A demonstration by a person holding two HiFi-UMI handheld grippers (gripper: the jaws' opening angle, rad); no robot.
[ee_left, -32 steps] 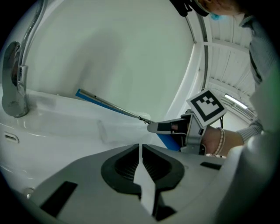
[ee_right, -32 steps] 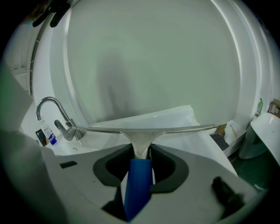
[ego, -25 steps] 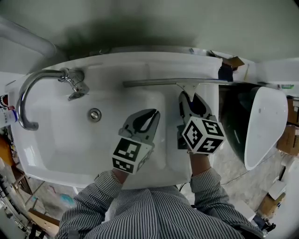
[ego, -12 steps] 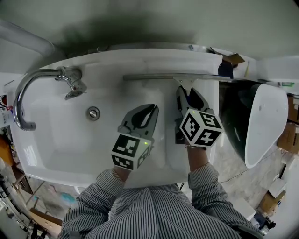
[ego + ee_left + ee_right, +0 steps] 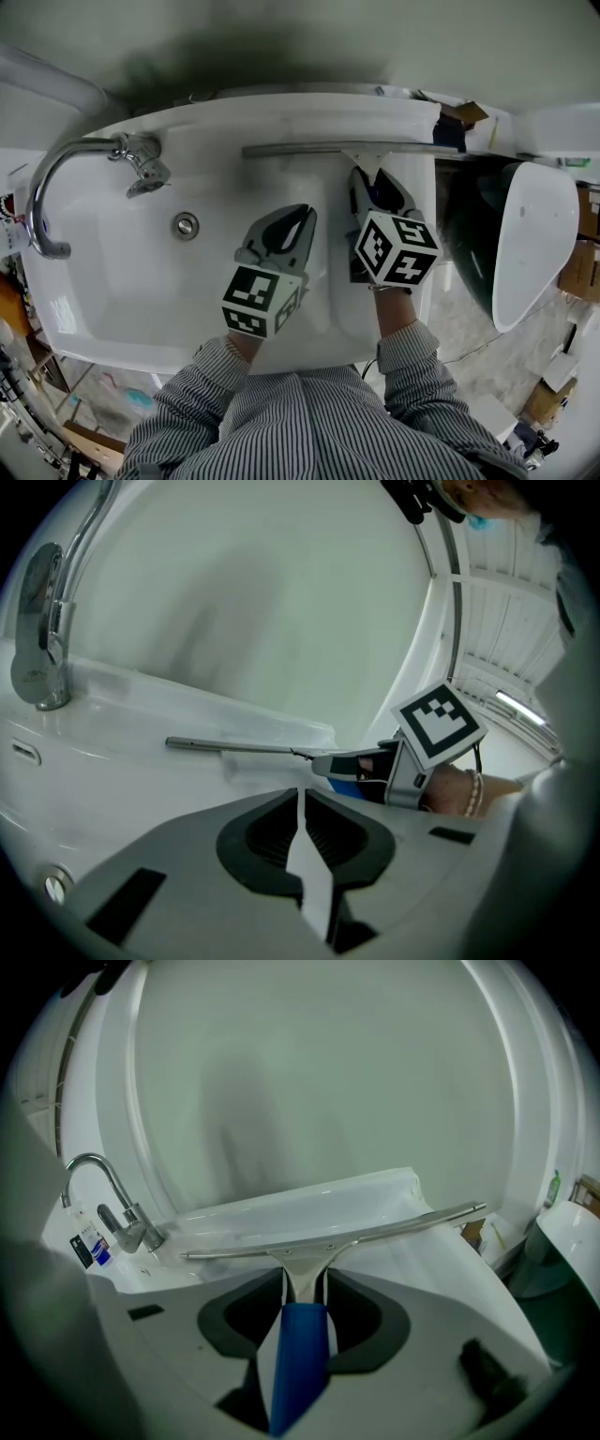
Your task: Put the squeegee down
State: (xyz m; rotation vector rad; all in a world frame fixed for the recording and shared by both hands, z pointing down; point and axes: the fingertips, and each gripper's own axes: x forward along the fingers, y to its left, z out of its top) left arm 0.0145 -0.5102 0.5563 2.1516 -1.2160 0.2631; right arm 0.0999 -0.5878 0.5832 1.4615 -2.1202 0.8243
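The squeegee (image 5: 309, 148) has a long metal blade and a blue handle (image 5: 302, 1354). Its blade lies along the back rim of the white sink (image 5: 112, 281). My right gripper (image 5: 367, 178) holds it at the neck, with the handle running back between the jaws; the jaws are opening slightly, but their tips still flank the neck (image 5: 303, 1279). My left gripper (image 5: 307, 214) hovers over the basin to the left of the right one, shut and empty. In the left gripper view, the blade (image 5: 234, 747) and the right gripper (image 5: 366, 766) show beyond the closed tips (image 5: 300, 794).
A chrome faucet (image 5: 56, 178) arches over the basin at the left, and the drain (image 5: 185, 224) sits below it. A white toilet bowl (image 5: 530, 244) stands right of the sink. A wall rises just behind the sink's back rim.
My right gripper has carried the squeegee a little farther toward the sink's back rim. The left gripper has stayed over the basin.
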